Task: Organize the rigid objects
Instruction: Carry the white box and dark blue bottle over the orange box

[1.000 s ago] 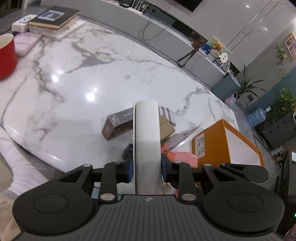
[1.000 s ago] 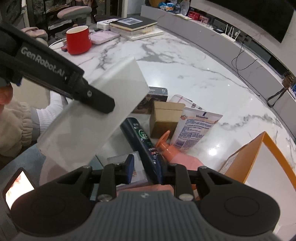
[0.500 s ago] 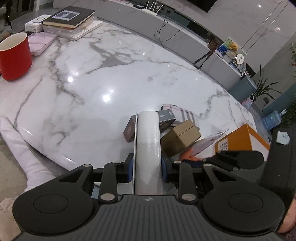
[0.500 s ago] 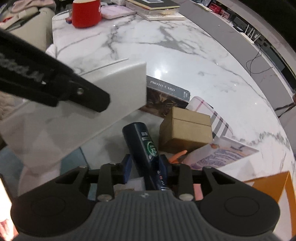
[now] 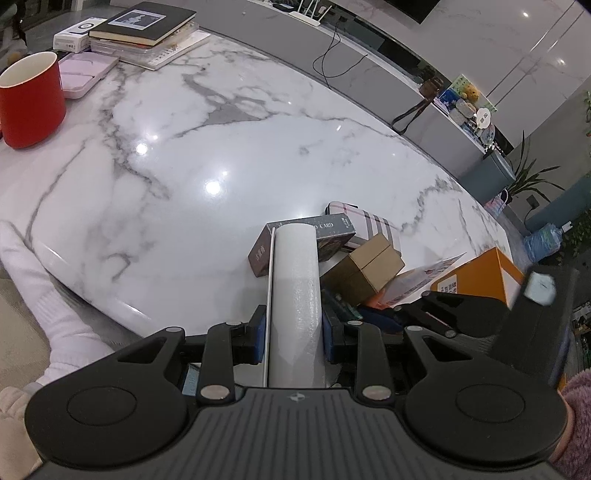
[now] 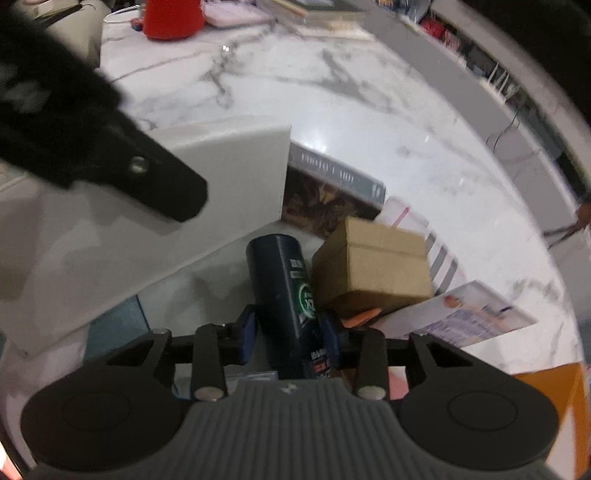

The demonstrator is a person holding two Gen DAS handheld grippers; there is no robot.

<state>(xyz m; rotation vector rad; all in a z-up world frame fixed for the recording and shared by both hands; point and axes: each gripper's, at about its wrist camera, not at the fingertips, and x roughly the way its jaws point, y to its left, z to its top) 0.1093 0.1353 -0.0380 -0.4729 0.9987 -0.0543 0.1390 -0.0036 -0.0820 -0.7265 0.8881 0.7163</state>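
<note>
My left gripper (image 5: 294, 332) is shut on a white flat box (image 5: 295, 280), held edge-on above the table's near rim. In the right wrist view that box (image 6: 240, 166) is a broad white face with a left finger (image 6: 162, 184) across it. My right gripper (image 6: 288, 332) points down over a dark blue bottle (image 6: 280, 280) that lies on the marble. The bottle fills the gap between the pads, which rest against its sides. The right gripper (image 5: 480, 317) also shows at the right of the left wrist view.
A brown carton (image 6: 373, 266), a dark card box (image 6: 332, 192), a plaid case (image 5: 369, 221) and a printed pouch (image 6: 469, 314) crowd around the bottle. An orange box (image 5: 480, 277) stands to the right. A red mug (image 5: 31, 99), a pink case (image 5: 85, 72) and books (image 5: 144, 26) sit far left.
The right gripper has come down over the dark blue bottle and its jaws have widened around it. It has also come into the left wrist view. The left gripper still holds the white box.
</note>
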